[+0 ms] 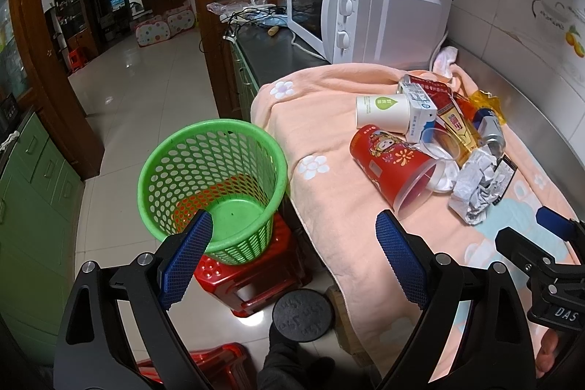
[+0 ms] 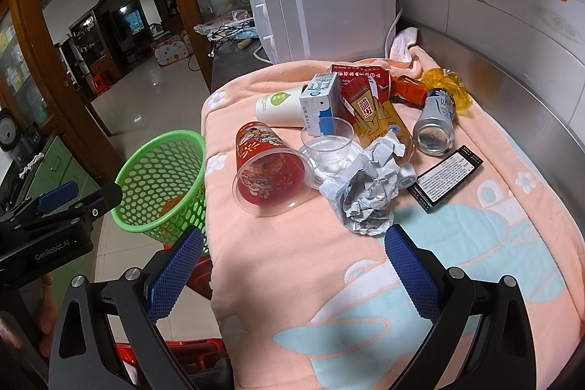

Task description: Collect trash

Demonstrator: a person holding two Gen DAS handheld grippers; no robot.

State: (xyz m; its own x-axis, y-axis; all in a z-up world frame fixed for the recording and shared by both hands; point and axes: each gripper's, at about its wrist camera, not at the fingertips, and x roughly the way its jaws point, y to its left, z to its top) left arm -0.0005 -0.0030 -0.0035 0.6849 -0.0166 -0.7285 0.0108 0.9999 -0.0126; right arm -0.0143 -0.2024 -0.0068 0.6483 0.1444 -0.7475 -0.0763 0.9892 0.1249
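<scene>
Stretching back through a wood-framed doorway (image 1: 204,6), the room has a pale tiled floor (image 1: 146,90) and green cabinets (image 1: 33,170) along the left side. Against the tiled wall, the surface (image 1: 278,53) carries a white microwave (image 1: 365,10) at its far end, with a peach blanket (image 2: 329,280) draped over the near part. Beside the surface stands a green basket (image 1: 212,185) on a red stool (image 1: 252,276), with nothing in it.

On the blanket the trash lies in one heap: a red cup (image 2: 270,167) on its side, a white cup (image 2: 278,105), a milk carton (image 2: 320,105), a yellow carton (image 2: 380,119), a can (image 2: 435,123), crumpled paper (image 2: 369,192), a clear cup (image 2: 329,145) and a black packet (image 2: 446,178).

Left gripper (image 1: 294,258) hangs open between basket and blanket, holding nothing. Right gripper (image 2: 292,276) is open too, over the blanket just short of the paper.
</scene>
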